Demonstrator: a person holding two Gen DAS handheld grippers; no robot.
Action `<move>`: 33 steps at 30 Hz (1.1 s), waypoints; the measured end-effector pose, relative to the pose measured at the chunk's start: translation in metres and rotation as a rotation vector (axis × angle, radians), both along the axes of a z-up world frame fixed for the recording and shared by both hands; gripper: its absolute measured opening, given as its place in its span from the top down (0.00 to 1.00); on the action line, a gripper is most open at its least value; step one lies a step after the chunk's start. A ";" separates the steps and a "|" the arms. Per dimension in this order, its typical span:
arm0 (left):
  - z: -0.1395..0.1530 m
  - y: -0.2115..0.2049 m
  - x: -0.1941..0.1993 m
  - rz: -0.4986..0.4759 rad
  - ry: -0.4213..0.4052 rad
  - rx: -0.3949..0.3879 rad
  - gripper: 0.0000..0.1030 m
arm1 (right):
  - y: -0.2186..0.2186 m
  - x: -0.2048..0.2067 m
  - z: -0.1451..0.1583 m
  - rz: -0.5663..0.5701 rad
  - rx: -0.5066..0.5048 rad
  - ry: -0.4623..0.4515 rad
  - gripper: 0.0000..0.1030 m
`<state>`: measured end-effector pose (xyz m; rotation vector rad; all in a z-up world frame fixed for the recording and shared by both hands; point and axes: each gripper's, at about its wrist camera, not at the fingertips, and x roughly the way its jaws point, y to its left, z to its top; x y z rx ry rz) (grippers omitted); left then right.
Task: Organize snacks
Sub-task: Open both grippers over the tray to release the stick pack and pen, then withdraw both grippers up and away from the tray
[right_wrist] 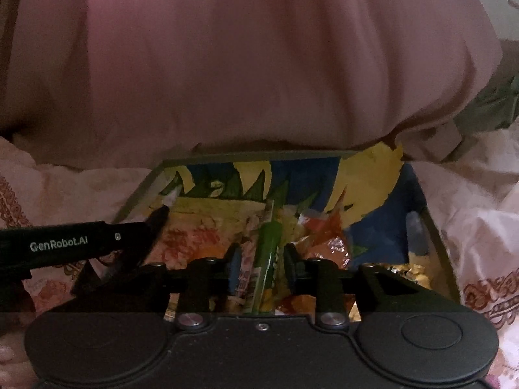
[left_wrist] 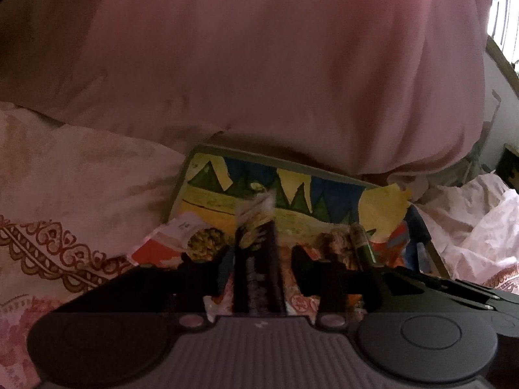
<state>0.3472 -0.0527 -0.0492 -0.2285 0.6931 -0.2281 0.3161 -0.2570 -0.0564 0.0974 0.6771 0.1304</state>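
Snack box (right_wrist: pixel 434 236), open, on a patterned bedsheet (left_wrist: pixel 65 175), pink pillow (right_wrist: pixel 243 64) behind it.

Right hand-held gripper (right_wrist: pixel 262 259): jaws parted, straddling a green snack tube (right_wrist: pixel 271 243) that lies in the box; pads beside it, not pressing.

Left hand-held gripper (left_wrist: pixel 259 259): released, over the box's near left edge. A dark snack packet (left_wrist: pixel 256 253) stands between its fingers; contact unclear. Red-and-white packet (left_wrist: pixel 175 240) just left.
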 end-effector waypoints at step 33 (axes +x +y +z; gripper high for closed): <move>0.071 0.016 -0.158 0.149 -0.197 0.170 0.00 | -0.040 -0.166 0.085 -0.066 0.004 -0.169 0.01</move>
